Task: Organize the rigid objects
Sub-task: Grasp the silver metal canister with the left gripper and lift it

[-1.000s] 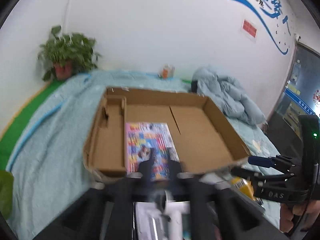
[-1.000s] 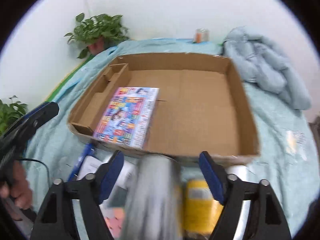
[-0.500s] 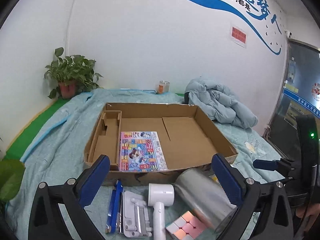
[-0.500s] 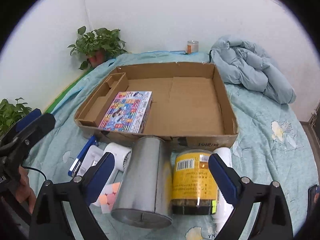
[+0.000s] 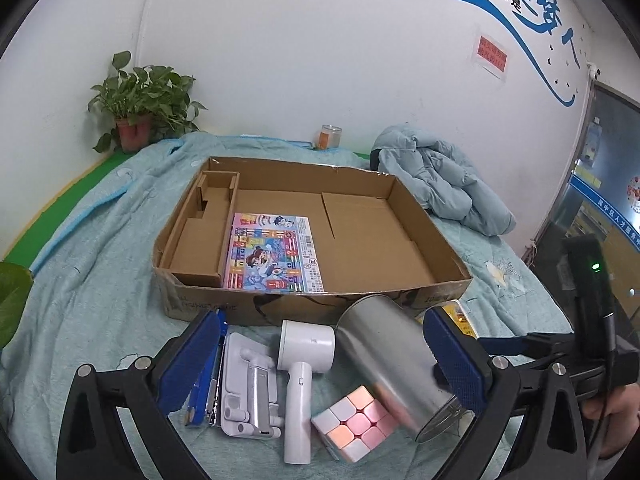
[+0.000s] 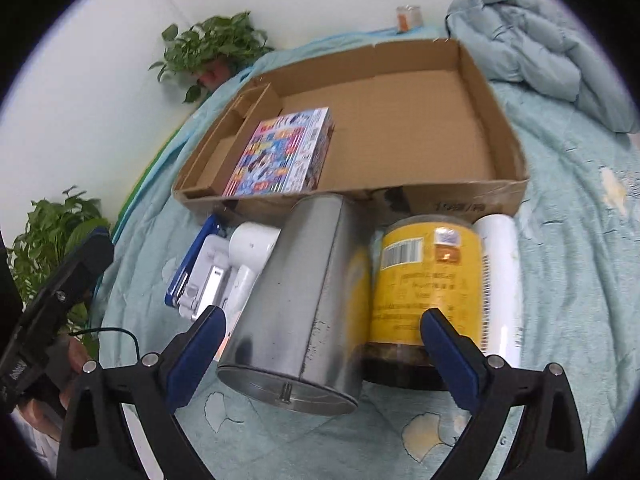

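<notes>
An open cardboard box (image 5: 400, 208) (image 6: 500, 128) lies on the bed with a colourful flat box (image 5: 272, 254) (image 6: 284, 154) inside at its left. In front of it lie a blue pen case (image 5: 204, 384), a white stand (image 5: 250, 388), a white hair dryer (image 5: 302, 364) (image 6: 248, 256), a pastel cube (image 5: 354, 420), a silver tin (image 5: 396, 368) (image 6: 304, 292), a yellow jar (image 6: 420, 284) and a white tube (image 6: 502, 280). My left gripper (image 5: 320, 364) is open and empty above the hair dryer. My right gripper (image 6: 324, 356) is open and empty, its fingers either side of the tin and jar.
A crumpled blue jacket (image 5: 444, 184) lies right of the box. A potted plant (image 5: 140, 104) and a small jar (image 5: 330, 136) stand at the wall. A second plant (image 6: 52, 232) is at the left bed edge. The light blue bedspread (image 5: 92, 264) surrounds everything.
Both grippers pulled back from the box and opened wide. The right gripper has since dropped closer to the silver tin and yellow jar, and tilted.
</notes>
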The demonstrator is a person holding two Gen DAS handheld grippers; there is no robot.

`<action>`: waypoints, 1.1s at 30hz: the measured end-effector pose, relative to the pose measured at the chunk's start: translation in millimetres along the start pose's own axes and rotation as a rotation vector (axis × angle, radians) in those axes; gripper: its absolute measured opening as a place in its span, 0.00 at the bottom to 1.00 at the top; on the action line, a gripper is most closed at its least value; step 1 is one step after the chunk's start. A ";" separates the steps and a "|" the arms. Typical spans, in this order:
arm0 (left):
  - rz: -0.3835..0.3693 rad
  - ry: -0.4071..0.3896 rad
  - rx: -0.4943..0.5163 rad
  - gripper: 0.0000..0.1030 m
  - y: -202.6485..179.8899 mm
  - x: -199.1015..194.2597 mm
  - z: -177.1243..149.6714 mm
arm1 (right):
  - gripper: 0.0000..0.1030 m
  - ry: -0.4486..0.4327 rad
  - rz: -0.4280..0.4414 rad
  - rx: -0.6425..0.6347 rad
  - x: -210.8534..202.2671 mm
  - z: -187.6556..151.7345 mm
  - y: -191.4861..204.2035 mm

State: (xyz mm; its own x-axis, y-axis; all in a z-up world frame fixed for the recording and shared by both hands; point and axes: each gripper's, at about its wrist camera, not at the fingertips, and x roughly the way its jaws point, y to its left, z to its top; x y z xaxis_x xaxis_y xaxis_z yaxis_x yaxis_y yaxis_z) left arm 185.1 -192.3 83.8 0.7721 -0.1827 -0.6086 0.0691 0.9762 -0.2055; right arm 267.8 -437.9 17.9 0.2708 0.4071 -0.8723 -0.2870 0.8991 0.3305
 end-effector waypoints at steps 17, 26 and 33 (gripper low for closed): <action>-0.370 0.319 -0.133 0.99 12.8 57.8 -17.5 | 0.78 0.067 -0.108 -0.110 15.8 -43.8 34.0; -0.483 0.465 -0.064 0.98 -28.4 68.8 -48.8 | 0.78 0.132 0.011 0.003 -6.7 -102.3 18.2; -0.472 0.487 -0.057 0.98 -25.9 44.8 -73.3 | 0.78 0.178 0.123 0.124 -5.9 -108.6 -9.8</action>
State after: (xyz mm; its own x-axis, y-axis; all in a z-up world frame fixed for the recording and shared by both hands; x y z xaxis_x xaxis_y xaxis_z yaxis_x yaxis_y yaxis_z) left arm 171.6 -234.3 5.7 0.2941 -0.6321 -0.7169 0.2847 0.7739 -0.5657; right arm 169.3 -466.6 -19.3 0.0718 0.4902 -0.8686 -0.1902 0.8616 0.4705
